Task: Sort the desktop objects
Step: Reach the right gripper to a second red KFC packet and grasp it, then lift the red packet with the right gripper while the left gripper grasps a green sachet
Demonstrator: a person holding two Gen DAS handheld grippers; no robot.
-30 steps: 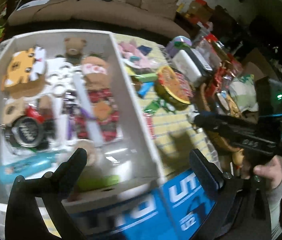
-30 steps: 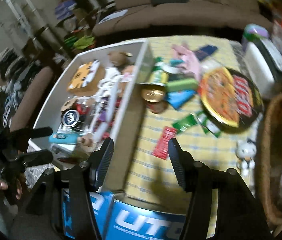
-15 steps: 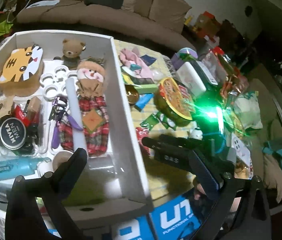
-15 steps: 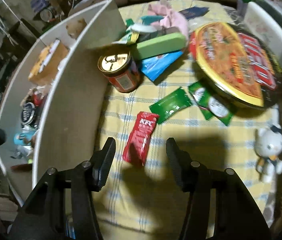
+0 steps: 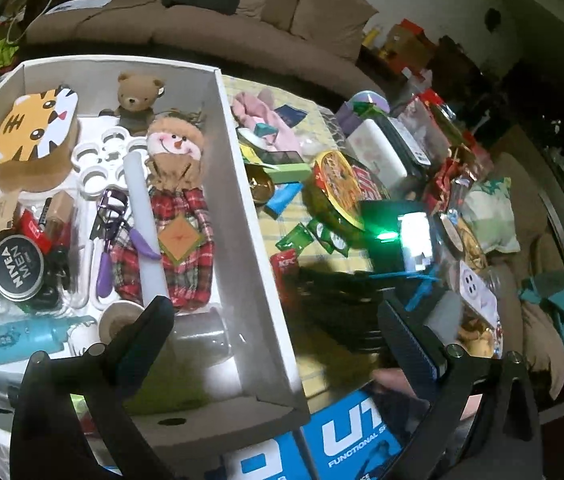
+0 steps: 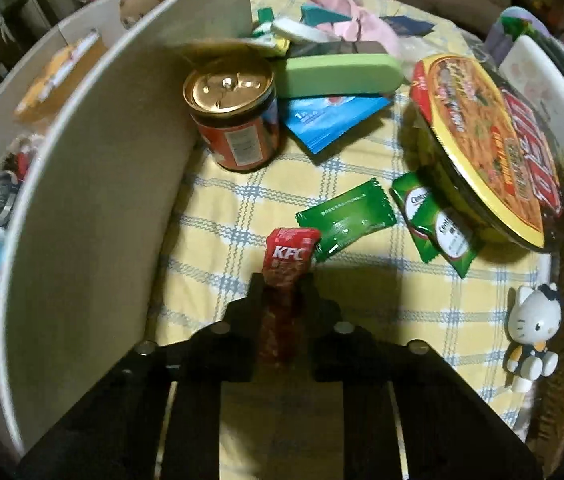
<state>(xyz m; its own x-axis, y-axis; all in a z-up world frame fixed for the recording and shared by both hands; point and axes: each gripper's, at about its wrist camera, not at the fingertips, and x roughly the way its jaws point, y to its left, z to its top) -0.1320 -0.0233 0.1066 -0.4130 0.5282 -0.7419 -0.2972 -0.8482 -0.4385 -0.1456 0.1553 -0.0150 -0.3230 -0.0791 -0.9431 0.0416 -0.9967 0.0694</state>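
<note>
the right gripper (image 6: 282,280) is pinched on the red sauce packet (image 6: 288,258) near the tablecloth's (image 6: 221,216) front edge; the left gripper (image 5: 277,320) hangs wide and empty over the white box (image 5: 249,216). held only by one end, the limp packet could slip out. the box wall and jar (image 6: 233,116) crowd the way left.

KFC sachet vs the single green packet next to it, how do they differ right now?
The KFC sachet is red, and the right gripper is shut on it; the green packet is untouched. The KFC sachet is narrow and long, the green packet wider. Both are sealed flat sachets over the yellow checked cloth.
</note>
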